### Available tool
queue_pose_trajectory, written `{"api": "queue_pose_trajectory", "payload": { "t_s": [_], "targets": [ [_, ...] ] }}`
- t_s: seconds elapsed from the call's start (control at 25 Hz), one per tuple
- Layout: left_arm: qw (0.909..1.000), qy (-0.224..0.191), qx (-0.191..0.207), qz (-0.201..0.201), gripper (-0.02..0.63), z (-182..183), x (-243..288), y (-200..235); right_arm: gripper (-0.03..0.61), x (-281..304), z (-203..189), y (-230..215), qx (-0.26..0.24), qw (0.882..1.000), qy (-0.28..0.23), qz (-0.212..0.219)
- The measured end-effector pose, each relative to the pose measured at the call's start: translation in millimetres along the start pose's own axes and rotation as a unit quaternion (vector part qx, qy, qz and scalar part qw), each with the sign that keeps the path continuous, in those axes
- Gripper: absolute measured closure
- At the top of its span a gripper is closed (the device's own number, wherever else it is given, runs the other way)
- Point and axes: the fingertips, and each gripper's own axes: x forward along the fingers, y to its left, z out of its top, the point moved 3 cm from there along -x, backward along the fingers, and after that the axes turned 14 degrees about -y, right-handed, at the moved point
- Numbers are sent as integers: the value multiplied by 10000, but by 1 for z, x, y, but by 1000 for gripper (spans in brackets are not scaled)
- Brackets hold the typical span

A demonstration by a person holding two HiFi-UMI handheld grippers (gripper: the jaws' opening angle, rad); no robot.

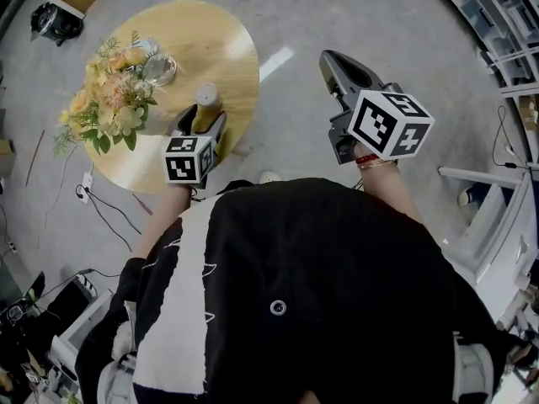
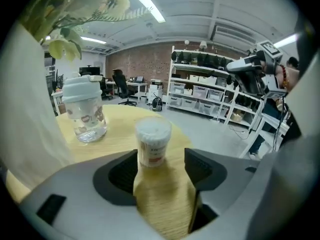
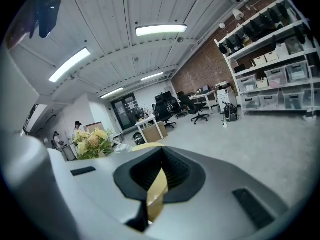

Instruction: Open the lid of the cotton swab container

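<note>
**While my left gripper (image 2: 160, 163) stands open at the cotton swab container (image 2: 153, 140), my right gripper (image 3: 158, 176) is closed and empty**

As I look down past my black-and-white top, my left gripper reaches over the near edge of the round wooden surface (image 1: 232, 53), angled downward. Its jaws stand wide apart, and the cotton swab container stands upright on the surface between their tips. In the left gripper view the container sits close against the pad at that view's left, though I cannot tell whether it touches. A clear gap separates it from the other pad, so nothing is clamped. White swab tips fill the container's clear top, and a white label with a red band wraps its lower part.

My right gripper hangs off to the right, past the surface's edge and above the grey floor (image 1: 379, 23), well apart from the container. Its jaws are pressed together with nothing between them.

Farther across the surface, left of the container, stands a clear cup (image 2: 84, 111) with a pale lid. Beside it is a bouquet (image 1: 109, 99) of yellow and peach flowers. Beyond, white shelves (image 2: 210, 96) of bins stand by a brick wall (image 2: 137, 64).
</note>
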Motion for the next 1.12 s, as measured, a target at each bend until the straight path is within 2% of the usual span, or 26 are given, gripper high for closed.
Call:
{"api": "queue_pose_trajectory", "payload": {
  "t_s": [0.12,0.32,0.56,0.8,1.12],
  "targets": [
    [9996,71,225,139,304,-1,8,7,574,-4,-2,-5,33,10000,32,-37],
    [9994,67,322,81,299,-2,12,14,574,-22,-6,-22,181,9995,-35,-274],
    [9990,72,332,-302,268,-5,22,11,574,-50,-15,-44,453,9966,-144,-679],
    [9986,-17,374,-373,268,-5,25,17,574,-71,-7,-52,403,9939,-305,-984],
    [9971,-80,409,-640,268,-6,32,18,574,-80,-6,-45,308,9927,-269,-1131]
  ]
}}
